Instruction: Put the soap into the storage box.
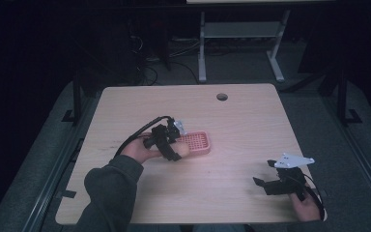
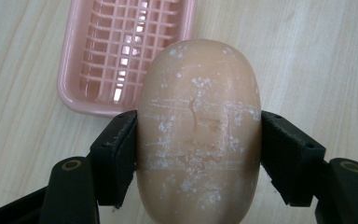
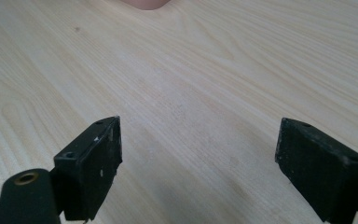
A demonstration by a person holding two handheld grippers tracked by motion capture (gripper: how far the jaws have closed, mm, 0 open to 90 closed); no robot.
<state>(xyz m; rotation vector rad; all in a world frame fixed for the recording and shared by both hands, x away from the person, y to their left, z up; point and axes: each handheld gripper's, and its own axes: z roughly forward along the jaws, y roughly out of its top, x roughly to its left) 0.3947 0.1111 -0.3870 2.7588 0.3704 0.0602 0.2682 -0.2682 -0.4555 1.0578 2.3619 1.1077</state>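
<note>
Soap: a peach-coloured oval bar of soap (image 2: 198, 135), its face scuffed with whitish scratches and flecks, held above the table just short of the near end of the soap dish.
Left gripper: the left gripper (image 2: 198, 154) has its two black jaws pressed against the bar's two long sides, pinching it across its width; in the high view the left gripper (image 1: 174, 145) sits at the table's middle left, a black cable looping back over the left hand (image 1: 140, 151).
Soap dish: a pink soap dish (image 2: 121, 56) with a grid-ribbed floor lies flat on the wood, beyond the bar and to its left in the left gripper view; in the high view the dish (image 1: 195, 142) lies just right of the gripper.
Right gripper: the right gripper (image 3: 198, 163) has its jaws spread wide with bare wood between them; in the high view it (image 1: 270, 183) rests low near the table's right front corner, a grey three-cornered plate on top, well apart from the dish.
Table: a pale wood-grain table (image 1: 241, 125) with rounded corners and a round cable hole (image 1: 221, 96) near its far edge.
Sleeve: a dark grey-green sleeve (image 1: 111, 193) comes in from the bottom left.
Room: dim, with grey floor; a white desk frame (image 1: 241, 43) stands beyond the table, and dark cables (image 1: 149, 67) lie on the floor to its left.
</note>
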